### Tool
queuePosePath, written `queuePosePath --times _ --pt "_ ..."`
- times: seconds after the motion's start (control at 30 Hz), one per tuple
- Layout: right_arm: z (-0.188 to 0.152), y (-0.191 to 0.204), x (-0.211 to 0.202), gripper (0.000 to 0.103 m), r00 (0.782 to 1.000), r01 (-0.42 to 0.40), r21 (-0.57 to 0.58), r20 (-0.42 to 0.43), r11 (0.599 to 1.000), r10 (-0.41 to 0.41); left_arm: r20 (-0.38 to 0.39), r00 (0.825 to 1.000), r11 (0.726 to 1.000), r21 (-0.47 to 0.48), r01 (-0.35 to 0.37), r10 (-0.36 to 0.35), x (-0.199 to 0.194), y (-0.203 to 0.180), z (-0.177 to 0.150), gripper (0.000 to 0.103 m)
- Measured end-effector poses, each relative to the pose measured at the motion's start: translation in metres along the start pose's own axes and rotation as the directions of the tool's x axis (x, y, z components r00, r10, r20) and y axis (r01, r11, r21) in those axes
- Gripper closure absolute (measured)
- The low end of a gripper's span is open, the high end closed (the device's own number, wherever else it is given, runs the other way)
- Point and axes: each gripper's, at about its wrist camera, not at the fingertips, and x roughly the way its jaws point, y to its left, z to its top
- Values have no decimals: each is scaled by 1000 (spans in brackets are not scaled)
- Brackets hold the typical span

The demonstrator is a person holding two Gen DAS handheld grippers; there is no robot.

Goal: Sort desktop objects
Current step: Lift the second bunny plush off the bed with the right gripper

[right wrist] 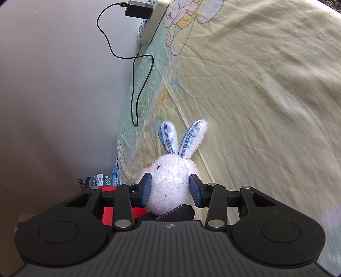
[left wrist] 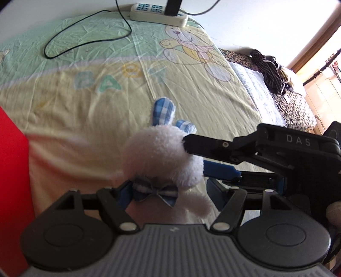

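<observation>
White plush fills the near field of both wrist views: a small fluffy toy rabbit (right wrist: 171,185) with blue-checked ears and a matching bow tie sits between the blue pads of the right gripper (right wrist: 170,189), which is clenched on its head, one pad pressing each side. From the left wrist view the same rabbit (left wrist: 162,153) hangs just ahead of the left gripper (left wrist: 168,194), whose fingers stand wide and released, the bow tie and one soft paw lying in the gap without being squeezed. The right gripper (left wrist: 245,153) reaches in from the left gripper's right side and meets the rabbit's head.

Just to the left of the left gripper stands a red flat-sided box or panel (left wrist: 12,170); its use cannot be told for certain, though it is likely where the toy belongs. Below and beyond both tools spreads a crinkled yellow-and-green printed bedsheet (right wrist: 255,106). Farthest ahead, against the pale wall, lie a cream power strip (left wrist: 158,13) and a looping black cable (left wrist: 89,36).

The step looks like carrying or handing over the toy. Doing it well probably means holding the squeeze on the compressible head, keeping the left fingers clear of the bow tie, and lowering slowly, since plush can slip as it springs back.
</observation>
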Motion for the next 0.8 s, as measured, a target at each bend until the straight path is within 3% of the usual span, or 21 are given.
queuePosePath --times 0.33,0.47,0.8 --pt "-54 -15 -36 61 1000 19 38 7 999 -19 -57 997 984 166 62 -53 -23 -23 -53 32" --pt "-72 -9 -42 61 1000 14 21 20 1000 -14 -34 998 971 230 63 -56 -40 -29 -75 32" --pt "-117 37 -54 61 993 -33 -87 110 996 43 80 985 960 248 129 -154 -99 -11 -95 32"
